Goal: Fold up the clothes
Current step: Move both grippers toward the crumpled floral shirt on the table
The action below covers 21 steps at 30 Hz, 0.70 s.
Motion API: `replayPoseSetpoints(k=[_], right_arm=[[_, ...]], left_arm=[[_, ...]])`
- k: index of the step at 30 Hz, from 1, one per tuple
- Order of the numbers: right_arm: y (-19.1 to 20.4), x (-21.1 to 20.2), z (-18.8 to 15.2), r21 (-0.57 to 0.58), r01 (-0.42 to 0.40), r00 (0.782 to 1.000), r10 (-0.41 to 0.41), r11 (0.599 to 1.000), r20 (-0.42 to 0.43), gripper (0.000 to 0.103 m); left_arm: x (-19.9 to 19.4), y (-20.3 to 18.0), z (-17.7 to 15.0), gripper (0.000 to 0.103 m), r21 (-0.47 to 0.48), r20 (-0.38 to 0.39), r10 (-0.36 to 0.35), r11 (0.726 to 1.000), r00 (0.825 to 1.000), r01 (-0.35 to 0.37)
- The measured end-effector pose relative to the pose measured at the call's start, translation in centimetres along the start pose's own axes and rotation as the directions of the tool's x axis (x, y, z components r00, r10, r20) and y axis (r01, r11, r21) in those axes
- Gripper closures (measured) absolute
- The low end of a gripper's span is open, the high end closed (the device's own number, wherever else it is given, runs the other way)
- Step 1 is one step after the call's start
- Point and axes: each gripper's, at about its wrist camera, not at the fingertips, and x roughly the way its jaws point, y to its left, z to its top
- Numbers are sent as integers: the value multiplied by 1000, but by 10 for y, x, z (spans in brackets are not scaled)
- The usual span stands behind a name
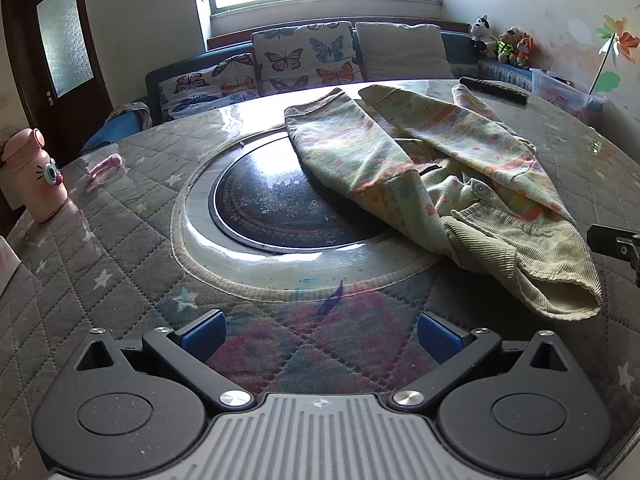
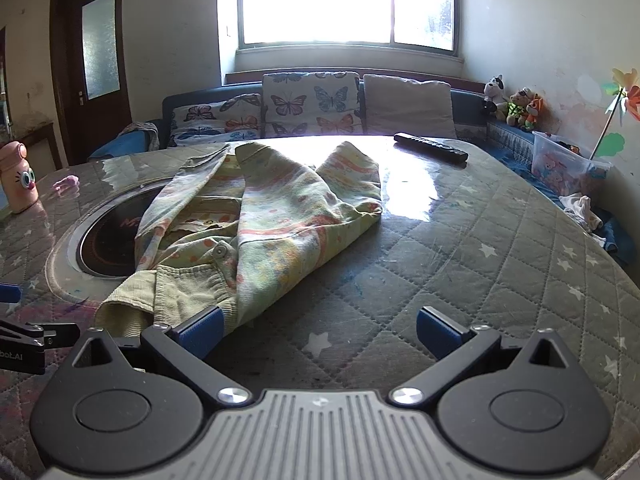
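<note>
A small pale-green patterned garment [image 1: 436, 184] lies crumpled on the round quilted table [image 1: 120, 216], partly over the dark round hotplate [image 1: 280, 204] at its centre. Its ribbed green hem [image 1: 532, 264] points toward me. My left gripper [image 1: 320, 334] hovers open over bare quilt, to the near left of the garment. In the right wrist view the same garment [image 2: 264, 216] lies ahead and to the left. My right gripper [image 2: 318, 330] is open, its left blue pad [image 2: 200, 330] just at the hem's edge, nothing between the fingers.
A black remote control [image 2: 430, 146] lies at the table's far side. A pink bottle [image 1: 34, 176] stands at the left edge, near a small pink item [image 1: 106, 164]. A sofa with butterfly cushions [image 1: 304, 56], soft toys [image 1: 504, 42] and a plastic box [image 2: 568, 164] lie beyond.
</note>
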Motion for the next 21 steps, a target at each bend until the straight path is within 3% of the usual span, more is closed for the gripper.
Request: replayPoseSetpoints(k=[21], right_arm=[[4, 2, -1, 11, -11, 1000, 12, 1000, -18, 0]], left_arm=[[2, -3, -2, 0, -2, -25, -18, 1000, 1000, 18]])
